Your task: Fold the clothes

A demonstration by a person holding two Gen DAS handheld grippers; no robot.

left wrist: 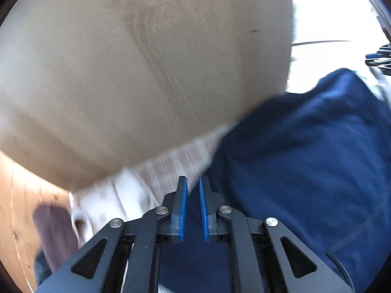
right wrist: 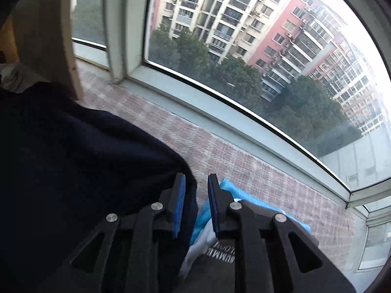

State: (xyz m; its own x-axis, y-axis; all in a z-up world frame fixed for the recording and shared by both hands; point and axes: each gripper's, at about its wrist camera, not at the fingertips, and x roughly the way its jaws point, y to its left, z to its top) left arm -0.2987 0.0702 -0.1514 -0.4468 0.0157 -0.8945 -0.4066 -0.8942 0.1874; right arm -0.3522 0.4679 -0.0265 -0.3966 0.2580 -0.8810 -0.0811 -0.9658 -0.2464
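The left gripper (left wrist: 193,210) points steeply down with its blue pads (left wrist: 182,210) a narrow gap apart and nothing pinched between them; dark navy cloth shows through the gap but lies below, not gripped. To its left a pale striped garment (left wrist: 156,175) sits bunched against a beige panel (left wrist: 146,61), and further left a purplish piece (left wrist: 52,234) hangs near the wooden floor (left wrist: 14,195). The navy garment (left wrist: 305,158) spreads directly under this gripper and away to its right, rumpled rather than flat. The right gripper (right wrist: 195,207) is likewise slightly parted and empty: the same navy cloth, seen here (right wrist: 73,158) as almost black, lies under and left of its left finger, while a light blue item (right wrist: 234,193) and some white fabric peek out under its right finger. Ahead of it runs a checked mat (right wrist: 232,158) along the window sill (right wrist: 220,102). The judgement is that a fold has just been let go and the next hold must be chosen. To do it well, each gripper should seek a true edge or corner of the navy piece, taking one layer only, keeping clear of the striped and light blue clothes beside it, and pulling the cloth taut before laying it over.
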